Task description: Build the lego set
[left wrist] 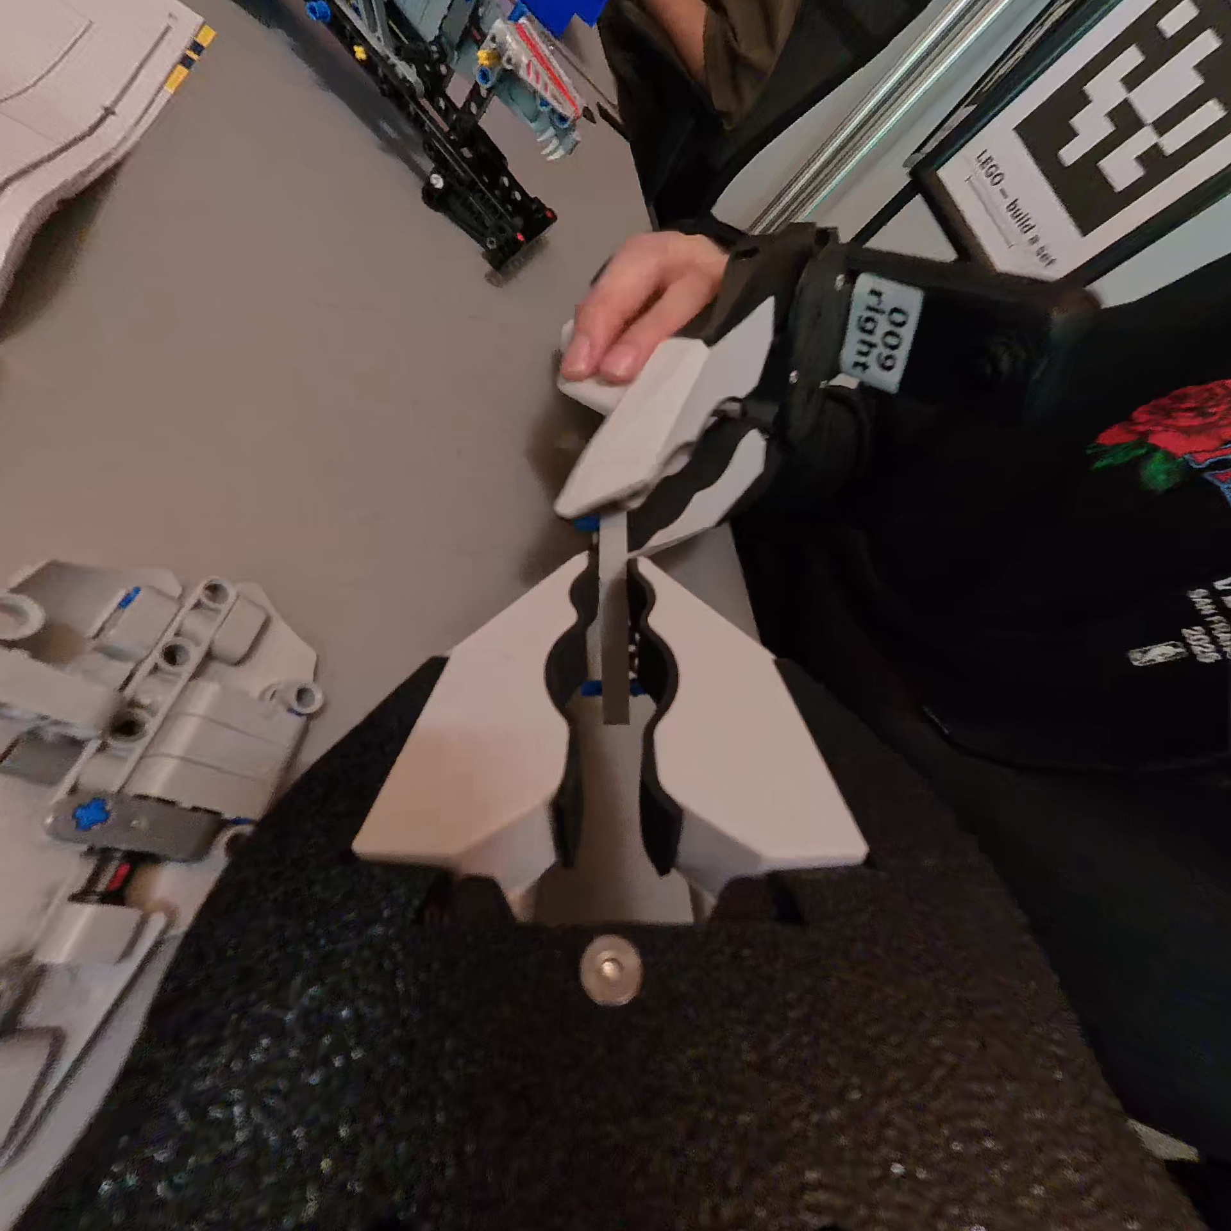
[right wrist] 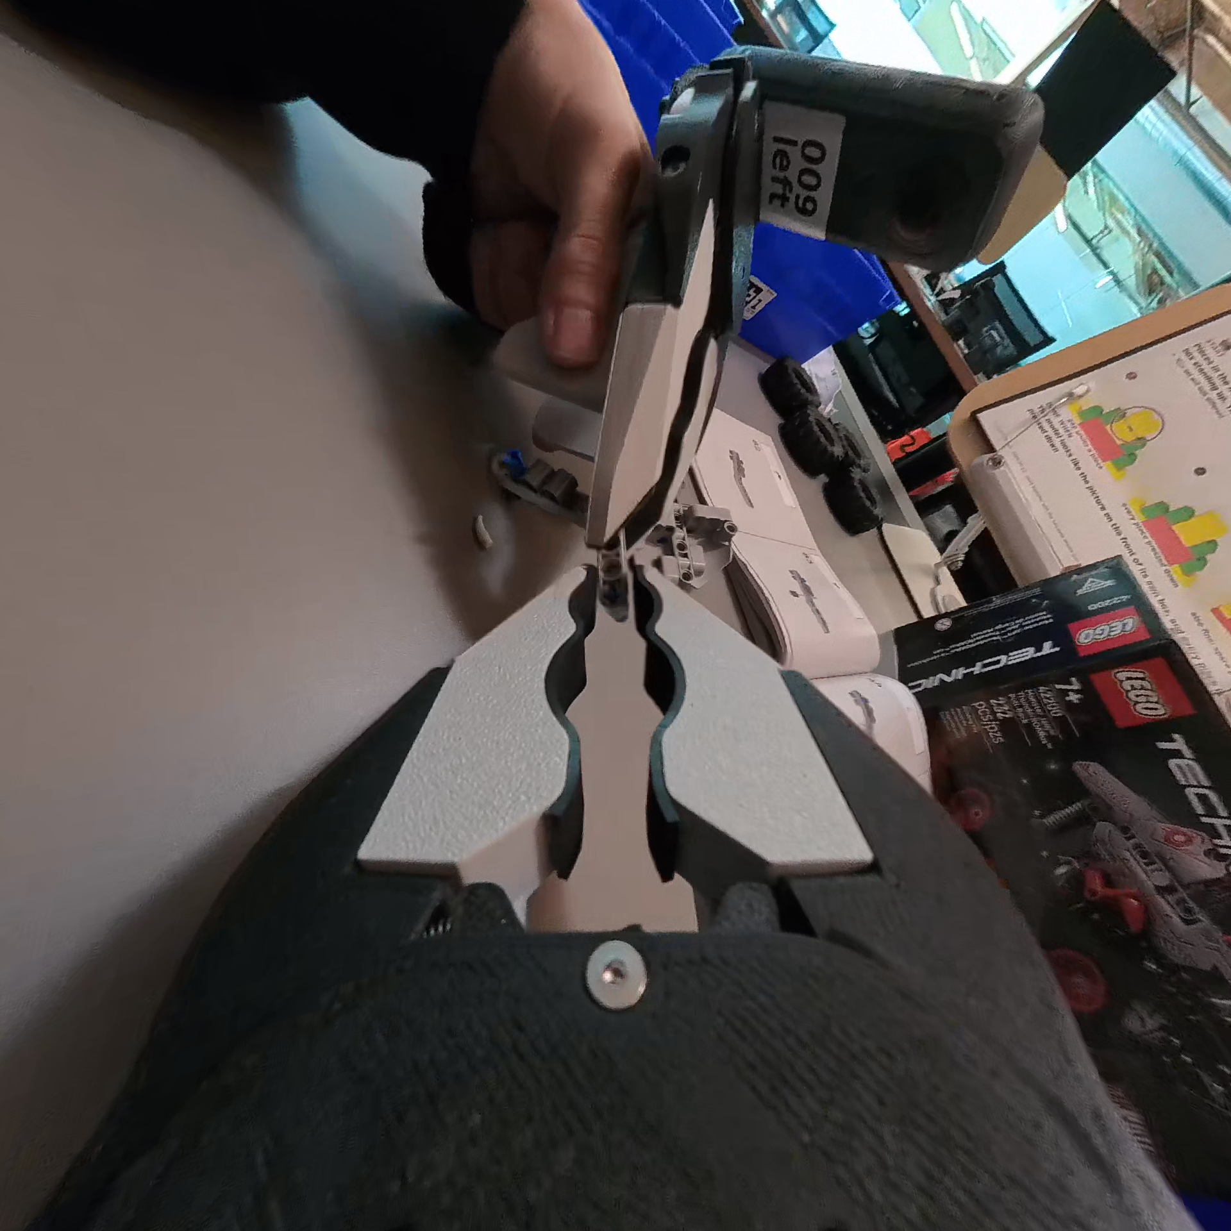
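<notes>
- Here, the left gripper (left wrist: 613, 573) pinches a flat grey Lego beam (left wrist: 614, 633) between its narrowed white fingers, the beam standing out past the tips.
- Directly opposite, the right gripper (right wrist: 609, 579) closes tip to tip on the same piece, which carries blue pins.
- Rightward, a dark printed Lego box (right wrist: 1092, 799) lies on the table.

grey table (left wrist: 280, 373), bright windows (right wrist: 1132, 173)
</notes>
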